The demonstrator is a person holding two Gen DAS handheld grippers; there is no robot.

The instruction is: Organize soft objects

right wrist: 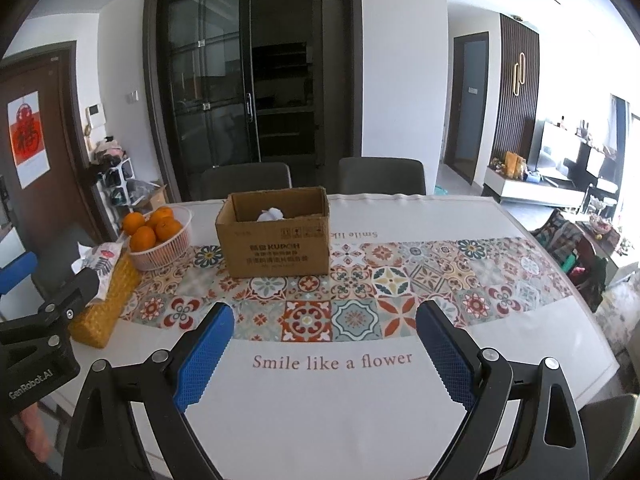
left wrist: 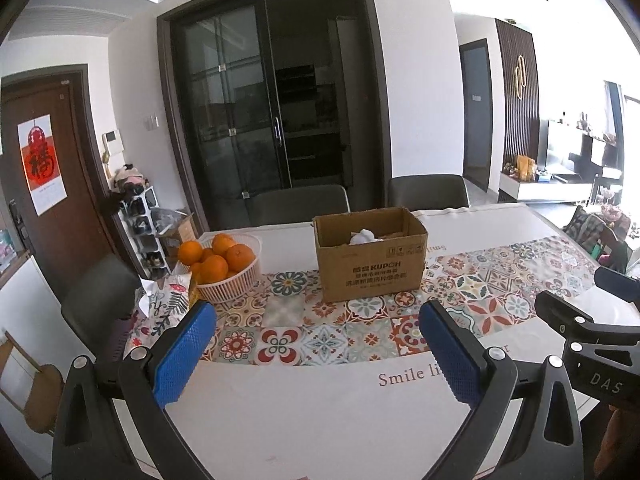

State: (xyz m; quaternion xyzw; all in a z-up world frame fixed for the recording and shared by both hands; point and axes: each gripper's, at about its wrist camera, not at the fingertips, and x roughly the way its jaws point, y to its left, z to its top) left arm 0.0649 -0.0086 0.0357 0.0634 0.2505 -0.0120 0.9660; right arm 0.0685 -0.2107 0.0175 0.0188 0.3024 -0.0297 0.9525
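Both tongs, left gripper [left wrist: 316,354] and right gripper [right wrist: 326,354], spread wide, empty. Ahead: cardboard box [right wrist: 276,236] holding, apparently, white soft item [right wrist: 271,214], likely collection point.

Warm tile colours on a white table, brown box, orange fruit

A white tablecloth [right wrist: 320,420] carries a band of patterned tiles [right wrist: 352,292] in red, orange, teal and cream flower motifs, with dark red lettering near and far of it. On the band stands a plain brown cardboard box [right wrist: 276,240] printed with dark text; a white soft cloth object [right wrist: 271,214] shows inside. To the left, a pale pink slatted plastic basket [right wrist: 162,248] holds bright oranges [right wrist: 154,224]. Nearer left lies a yellow woven tissue box [right wrist: 102,308] under a white cover with red and dark leaf print. Both the left gripper [left wrist: 316,352] and the right gripper [right wrist: 324,352] are black with blue dimpled pads [right wrist: 204,360].
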